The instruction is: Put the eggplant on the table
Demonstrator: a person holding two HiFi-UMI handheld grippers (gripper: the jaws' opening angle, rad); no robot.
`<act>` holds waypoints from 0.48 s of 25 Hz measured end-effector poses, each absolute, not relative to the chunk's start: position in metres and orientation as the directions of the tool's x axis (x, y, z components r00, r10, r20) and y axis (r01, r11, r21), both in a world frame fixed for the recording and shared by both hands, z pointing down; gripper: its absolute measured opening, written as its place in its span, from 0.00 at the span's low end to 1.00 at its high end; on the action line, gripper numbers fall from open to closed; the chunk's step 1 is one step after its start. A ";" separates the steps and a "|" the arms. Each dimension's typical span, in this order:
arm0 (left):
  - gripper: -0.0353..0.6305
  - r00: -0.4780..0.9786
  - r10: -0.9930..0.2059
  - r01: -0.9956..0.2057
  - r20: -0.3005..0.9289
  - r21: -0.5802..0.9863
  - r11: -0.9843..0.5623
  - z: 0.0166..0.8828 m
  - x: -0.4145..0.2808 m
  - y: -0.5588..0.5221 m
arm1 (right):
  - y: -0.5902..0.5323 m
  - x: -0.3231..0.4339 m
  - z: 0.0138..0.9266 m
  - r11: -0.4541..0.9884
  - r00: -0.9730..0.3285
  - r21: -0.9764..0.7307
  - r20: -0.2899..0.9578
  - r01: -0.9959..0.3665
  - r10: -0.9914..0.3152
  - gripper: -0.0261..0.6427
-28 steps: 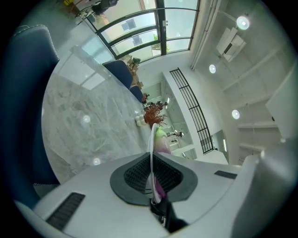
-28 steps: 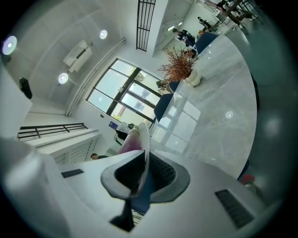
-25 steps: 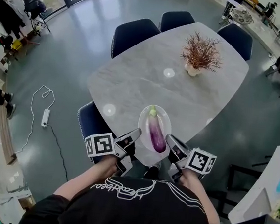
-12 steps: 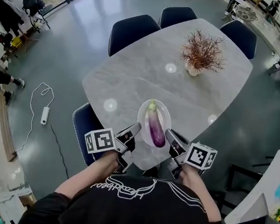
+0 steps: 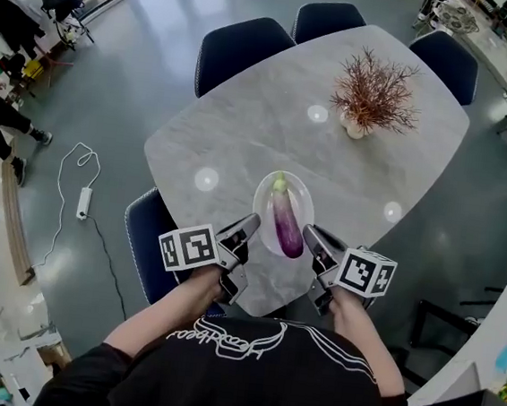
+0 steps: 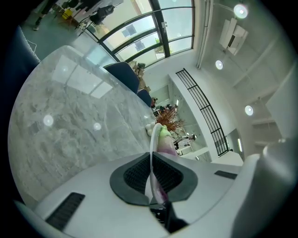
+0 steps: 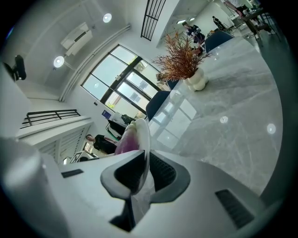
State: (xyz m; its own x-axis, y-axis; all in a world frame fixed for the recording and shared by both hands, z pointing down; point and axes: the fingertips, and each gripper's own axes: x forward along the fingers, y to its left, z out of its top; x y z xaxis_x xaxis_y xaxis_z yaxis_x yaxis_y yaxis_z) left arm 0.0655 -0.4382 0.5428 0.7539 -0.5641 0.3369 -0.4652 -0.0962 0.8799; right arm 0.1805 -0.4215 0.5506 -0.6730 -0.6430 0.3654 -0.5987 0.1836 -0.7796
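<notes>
1. While the white plate [image 5: 264, 192] is held from both sides, the left gripper [image 5: 249, 224] has its jaws closed on the plate's left rim; the right gripper [image 5: 312, 235] is clamped likewise on the right rim.
2. Eggplant [image 5: 285, 228] lies lengthwise in the plate; green stem end points away from the person.
3. Plate is over the near end of the marble table [image 5: 234, 132]; contact with the tabletop cannot be determined.
4. Vase of dried branches [image 5: 371, 91] stands well apart, at the far end.

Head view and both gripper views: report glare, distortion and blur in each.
Head view: fisheye bows the table edges; three round lamp reflections glare on its top; focus is sharp. Left gripper view: black vignette corners, two glare spots on the table. Right gripper view: ceiling lamps blown out, same heavy barrel warp.
</notes>
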 end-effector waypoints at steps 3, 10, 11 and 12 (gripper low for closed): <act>0.08 0.742 -0.567 -0.485 0.358 0.870 -0.085 0.551 0.069 -0.451 | -0.434 0.184 0.559 0.175 -0.674 -0.777 0.382 -0.605 -0.633 0.10; 0.08 0.717 -0.563 -0.518 0.411 0.854 -0.037 0.580 0.072 -0.464 | -0.451 0.187 0.588 0.159 -0.680 -0.768 0.425 -0.620 -0.598 0.10; 0.09 0.716 -0.559 -0.517 0.418 0.855 -0.023 0.585 0.072 -0.465 | -0.452 0.188 0.593 0.152 -0.678 -0.766 0.435 -0.624 -0.593 0.10; 0.09 0.715 -0.555 -0.517 0.425 0.856 -0.010 0.589 0.072 -0.465 | -0.453 0.188 0.598 0.143 -0.676 -0.766 0.444 -0.627 -0.589 0.10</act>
